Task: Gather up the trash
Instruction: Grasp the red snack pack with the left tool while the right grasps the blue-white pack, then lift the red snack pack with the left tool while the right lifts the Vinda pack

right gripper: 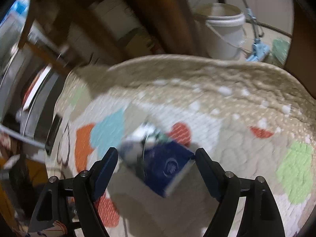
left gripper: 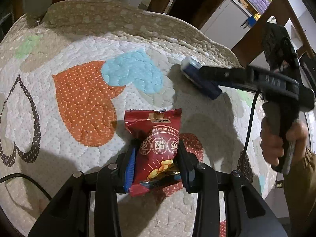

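Note:
My left gripper (left gripper: pixel 157 148) is shut on a red snack packet (left gripper: pixel 157 148) with yellow snacks printed on it, held just above the quilted heart-pattern cloth (left gripper: pixel 85 98). My right gripper (right gripper: pixel 156 156) holds a dark blue and white carton (right gripper: pixel 167 165) between its fingers; the carton touches both pads and sits tilted, a little above the cloth (right gripper: pixel 237 148). The right wrist view is blurred by motion. In the left wrist view the right gripper (left gripper: pixel 199 73) shows at the upper right with the blue carton (left gripper: pixel 197 77) in it, and a hand (left gripper: pixel 280 144) on its handle.
A white plastic bucket (right gripper: pixel 225 33) stands on the floor beyond the cloth's far edge. Wooden chair legs (right gripper: pixel 154 15) and furniture stand behind. A black cable (left gripper: pixel 249 122) hangs from the right gripper. The cloth's edges curve off at the back and right.

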